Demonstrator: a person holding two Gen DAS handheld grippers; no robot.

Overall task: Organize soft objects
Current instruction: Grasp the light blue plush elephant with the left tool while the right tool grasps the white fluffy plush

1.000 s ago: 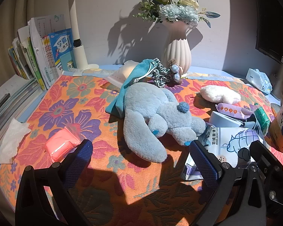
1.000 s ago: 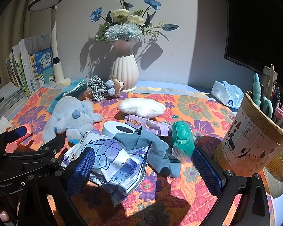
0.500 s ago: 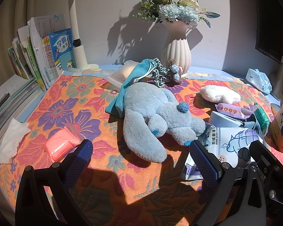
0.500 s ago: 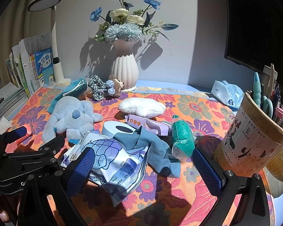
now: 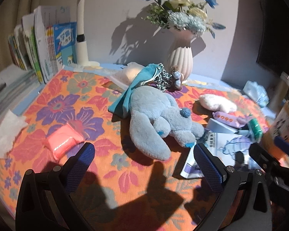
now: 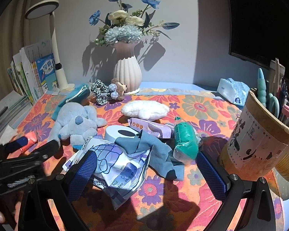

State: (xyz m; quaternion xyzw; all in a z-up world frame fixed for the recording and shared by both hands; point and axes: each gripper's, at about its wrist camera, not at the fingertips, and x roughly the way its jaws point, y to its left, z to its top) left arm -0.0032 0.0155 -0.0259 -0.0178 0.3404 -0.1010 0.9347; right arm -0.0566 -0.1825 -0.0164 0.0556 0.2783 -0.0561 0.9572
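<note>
A light blue plush toy point(image 5: 160, 119) lies on the floral cloth point(image 5: 63, 104), also in the right wrist view point(image 6: 77, 123). My left gripper point(image 5: 144, 165) is open and empty just in front of it. My right gripper point(image 6: 146, 171) is open and empty above a crumpled printed plastic bag point(image 6: 115, 165) and a blue-grey cloth point(image 6: 154, 150). A white fluffy pad point(image 6: 144, 109), a green pouch point(image 6: 185, 140), a lilac packet point(image 6: 152, 129), a teal pouch point(image 5: 136, 92), a checked scrunchie point(image 6: 100, 92) and a small brown plush point(image 6: 119, 88) lie around.
A ribbed vase point(image 6: 127, 73) with flowers stands at the back. Books point(image 5: 48, 48) and a lamp post point(image 5: 81, 38) stand at the left. A pen holder point(image 6: 260, 134) is at the right, a tissue pack point(image 6: 233, 90) behind it. A pink packet point(image 5: 63, 140) and a tape roll point(image 6: 121, 134) lie on the cloth.
Both grippers have shifted slightly and the views are a little tilted and blurred. Nothing on the table has moved and both grippers stay open.
</note>
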